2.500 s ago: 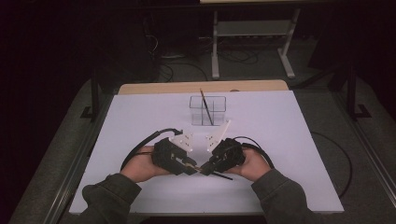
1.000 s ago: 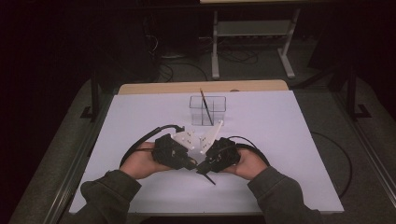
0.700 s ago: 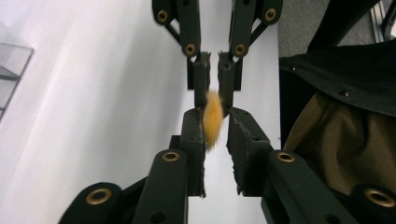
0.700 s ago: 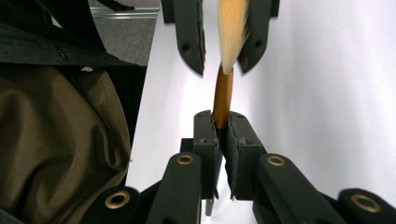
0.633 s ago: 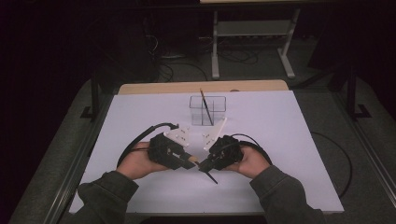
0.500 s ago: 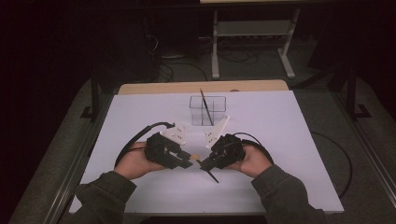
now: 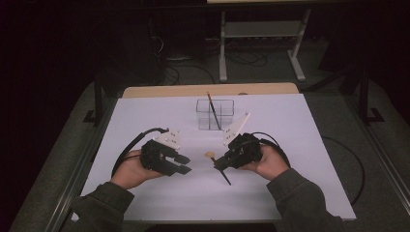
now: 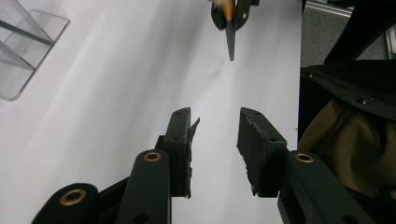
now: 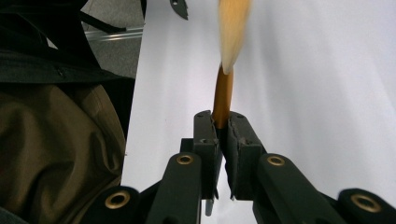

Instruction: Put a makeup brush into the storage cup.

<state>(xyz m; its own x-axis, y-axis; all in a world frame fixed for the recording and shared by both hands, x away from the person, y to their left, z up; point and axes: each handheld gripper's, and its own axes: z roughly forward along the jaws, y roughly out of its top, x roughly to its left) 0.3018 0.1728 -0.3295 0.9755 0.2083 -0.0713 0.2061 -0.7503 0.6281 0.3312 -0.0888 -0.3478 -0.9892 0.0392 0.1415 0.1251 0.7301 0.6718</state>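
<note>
Two grippers over the white table (image 7: 309,145), toward its near edge. Left gripper (image 7: 181,164): jaws parted, just been opening, nothing between them; in the left gripper view bare table shows through the gap. Right gripper (image 7: 220,162), just beside it: jaws clamped on a paintbrush (image 9: 223,100) at the copper ferrule, pale bristles forward, dark handle trailing toward the near edge. Clear divided holder (image 7: 215,113) near the far edge, one brush (image 7: 212,108) standing inside.
</note>
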